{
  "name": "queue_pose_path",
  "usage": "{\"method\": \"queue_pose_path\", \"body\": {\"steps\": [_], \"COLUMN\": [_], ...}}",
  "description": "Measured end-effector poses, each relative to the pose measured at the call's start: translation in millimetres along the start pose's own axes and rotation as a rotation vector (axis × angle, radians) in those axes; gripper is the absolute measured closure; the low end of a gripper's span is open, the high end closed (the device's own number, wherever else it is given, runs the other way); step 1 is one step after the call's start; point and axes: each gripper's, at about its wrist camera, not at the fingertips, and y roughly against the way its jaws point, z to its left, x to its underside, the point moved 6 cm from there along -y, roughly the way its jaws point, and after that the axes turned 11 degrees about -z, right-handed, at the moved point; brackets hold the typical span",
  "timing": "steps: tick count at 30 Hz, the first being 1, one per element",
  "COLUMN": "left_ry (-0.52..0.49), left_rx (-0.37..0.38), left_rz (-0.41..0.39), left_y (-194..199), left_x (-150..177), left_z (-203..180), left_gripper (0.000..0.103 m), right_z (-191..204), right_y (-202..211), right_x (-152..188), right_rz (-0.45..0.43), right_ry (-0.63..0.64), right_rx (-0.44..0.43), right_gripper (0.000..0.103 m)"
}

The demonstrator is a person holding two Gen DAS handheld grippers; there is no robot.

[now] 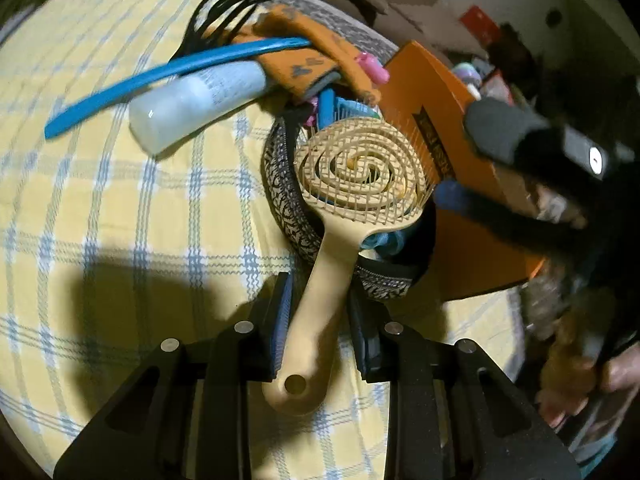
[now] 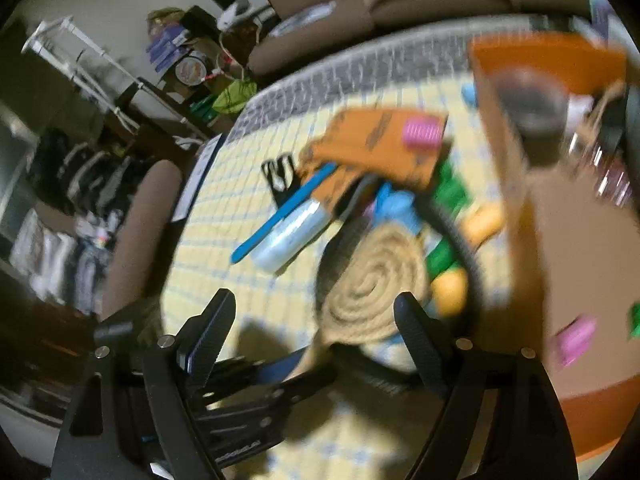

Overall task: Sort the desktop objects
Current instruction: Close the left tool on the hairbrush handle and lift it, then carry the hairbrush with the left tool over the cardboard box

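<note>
Two views show one cluttered yellow checked tablecloth (image 1: 120, 208). From the left wrist, the left gripper (image 1: 320, 316) has its jaws drawn in close on the handle of a tan spiral hairbrush (image 1: 360, 172), and the blue pads sit against the handle on either side. The brush head lies at centre frame, over the rim of a black-and-white patterned pouch (image 1: 288, 200). At upper left lie a blue shoehorn-like strip (image 1: 160, 76), a pale tube (image 1: 196, 100) with fine print too blurred to read, and a black comb (image 1: 224, 12). An orange cloth (image 1: 304, 52) and a pink hair roller (image 1: 374, 66) lie above the brush. An orange box (image 1: 448, 128) at right carries a dark label whose lettering I cannot make out. A hand (image 1: 600, 376) shows at lower right.

From the right wrist, badly blurred, the right gripper (image 2: 320, 316) stands wide open with nothing clamped. The brush's spiral head (image 2: 372, 284) lies at centre, between its fingertips, which do not touch it. The left gripper (image 2: 248, 380) reaches in at lower left. The orange box (image 2: 540, 208) fills the right side, with a pink roller (image 2: 572, 340) inside. White text on the gripper body at bottom is unreadable.
</note>
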Motion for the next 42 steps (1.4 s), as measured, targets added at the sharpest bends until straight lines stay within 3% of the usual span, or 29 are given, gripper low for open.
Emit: {"method": "queue_pose_path", "body": {"steps": [2,10,13,19,20,23,29,32,33,42], "left_ry": [0.042,0.174,0.226,0.207,0.201,0.168,0.067,0.039,0.024,-0.022], "left_rx": [0.019,0.107,0.137,0.129,0.125,0.108,0.048,0.038,0.032,0.037], "left_rz": [0.011,0.043,0.050,0.058,0.058,0.053,0.049,0.050,0.044,0.008], "left_y": [-2,-8,-12,-18,-19,-16,-12,-12,-11,-6], "left_x": [-1,-2,-3,-9,-10,-8,-1,-1,-2,-3], "left_z": [6,14,15,10,9,5,-9,-17,-20,-37], "left_gripper": [0.078,0.076,0.076,0.075,0.075,0.075,0.077,0.078,0.079,0.080], "right_z": [0,-6,-9,-24,-26,-30,-39,-38,-37,-21], "right_y": [-4,-2,-2,-15,-19,-30,-41,-35,-33,-23], "right_x": [3,2,3,6,5,5,10,6,5,-1], "right_rz": [0.015,-0.008,0.005,0.001,-0.003,-0.011,0.000,-0.029,-0.039,-0.071], "right_ry": [-0.045,-0.098,-0.092,-0.142,-0.145,-0.180,-0.181,-0.141,-0.133,-0.112], "right_rx": [-0.031,-0.016,0.051,0.042,0.045,0.024,0.042,0.039,0.030,-0.036], "right_gripper": [0.018,0.019,0.018,0.018,0.020,0.038,0.039,0.065,0.068,0.072]}}
